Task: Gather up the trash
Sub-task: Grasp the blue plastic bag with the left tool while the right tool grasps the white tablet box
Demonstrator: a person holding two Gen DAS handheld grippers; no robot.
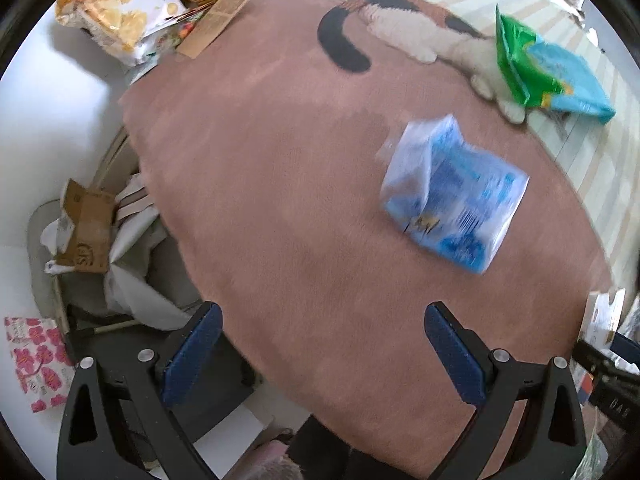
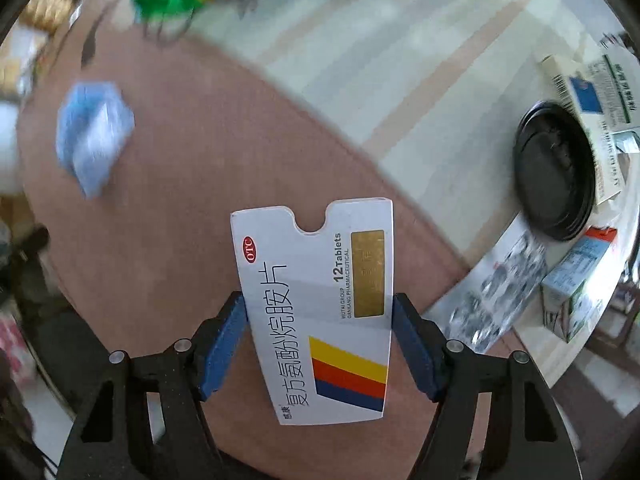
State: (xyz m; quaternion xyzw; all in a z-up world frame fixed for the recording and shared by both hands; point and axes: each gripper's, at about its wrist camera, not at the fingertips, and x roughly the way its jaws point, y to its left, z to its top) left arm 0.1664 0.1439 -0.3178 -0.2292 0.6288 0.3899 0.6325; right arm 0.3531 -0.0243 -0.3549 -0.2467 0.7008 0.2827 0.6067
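1. My right gripper (image 2: 320, 344) is clamped on the tablet box (image 2: 316, 312) by its side edges, above the pink rug (image 2: 224, 152).
2. My left gripper (image 1: 320, 356) hangs spread, empty.
3. The flattened carton could buckle and slip free.

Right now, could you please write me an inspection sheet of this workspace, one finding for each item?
Surface: pinkish-brown rug over pale striped floor.
Job's things: white tablet box in the right gripper; blue plastic wrapper and green-and-blue bag lie on the rug.
Clutter: cardboard scraps, snack bag, black lid, small cartons.
Grippers: left gripper open, empty; right pads press the box's edges.
Cables: nothing seen.
Surroundings: white wall or furniture at the rug's edge.
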